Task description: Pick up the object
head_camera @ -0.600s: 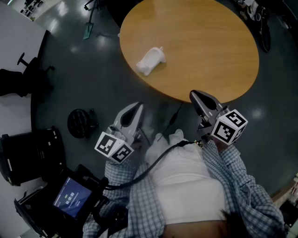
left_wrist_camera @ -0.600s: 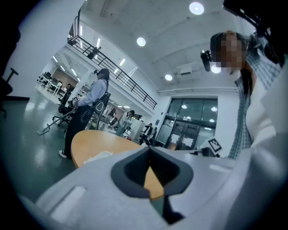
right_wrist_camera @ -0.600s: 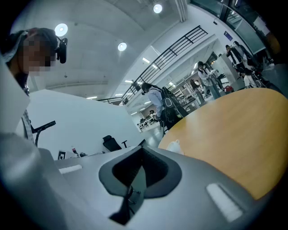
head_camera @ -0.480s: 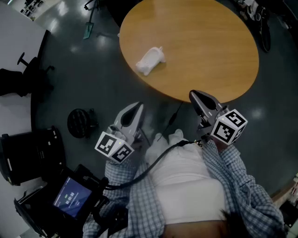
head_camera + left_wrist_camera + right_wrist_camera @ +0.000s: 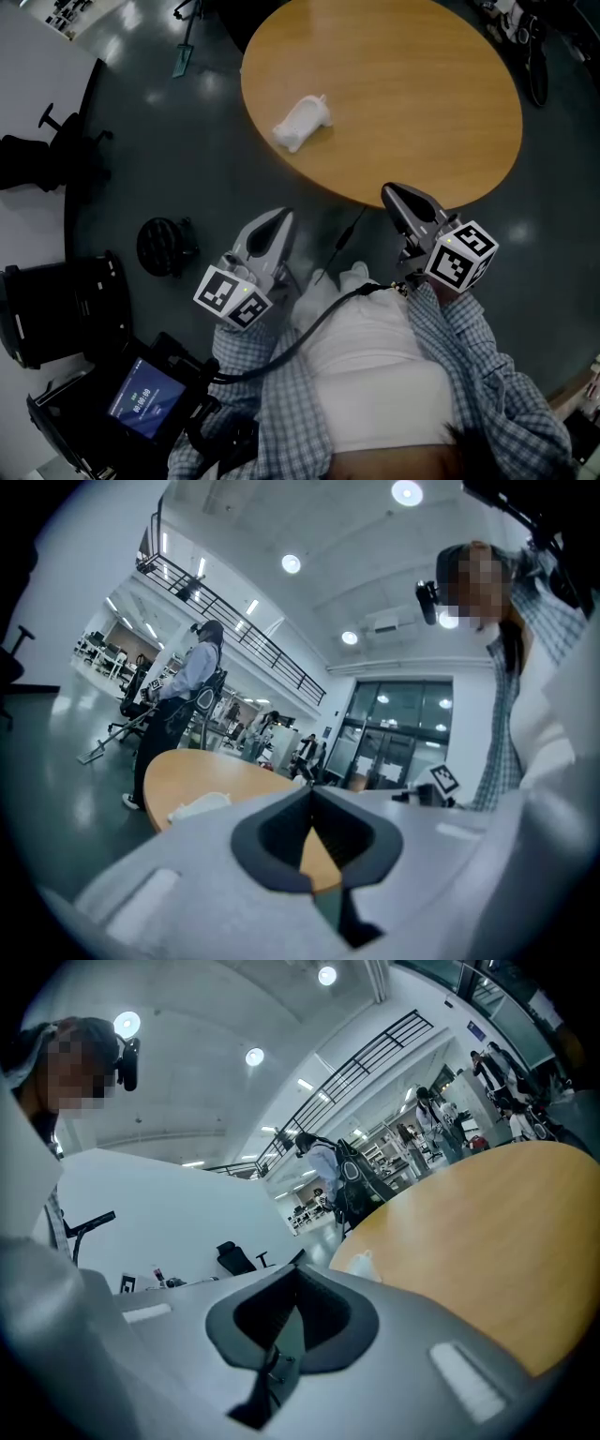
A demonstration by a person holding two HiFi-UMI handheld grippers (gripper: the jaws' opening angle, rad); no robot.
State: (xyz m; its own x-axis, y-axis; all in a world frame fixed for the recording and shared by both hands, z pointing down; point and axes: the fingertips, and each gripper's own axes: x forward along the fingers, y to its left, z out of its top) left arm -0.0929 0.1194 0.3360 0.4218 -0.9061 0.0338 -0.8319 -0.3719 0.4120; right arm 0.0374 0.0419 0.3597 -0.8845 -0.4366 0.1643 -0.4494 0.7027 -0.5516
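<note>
A small white object (image 5: 303, 122) lies on the round wooden table (image 5: 412, 84), near its left edge. It also shows as a pale lump, the white object (image 5: 199, 806), in the left gripper view, and tiny, the white object (image 5: 359, 1264), in the right gripper view. My left gripper (image 5: 279, 221) hangs below the table's near edge, over the floor, jaws shut and empty. My right gripper (image 5: 390, 195) is at the table's near rim, jaws shut, nothing held. Both are well short of the object.
A dark round thing (image 5: 165, 247) sits on the floor at left. Black office chairs (image 5: 42, 150) and a device with a lit screen (image 5: 142, 401) stand at lower left. Other people (image 5: 183, 700) stand beyond the table. A cable (image 5: 339, 239) hangs from the table's near edge.
The left gripper has shifted slightly forward and right toward the table. The right gripper and the white object have stayed put.
</note>
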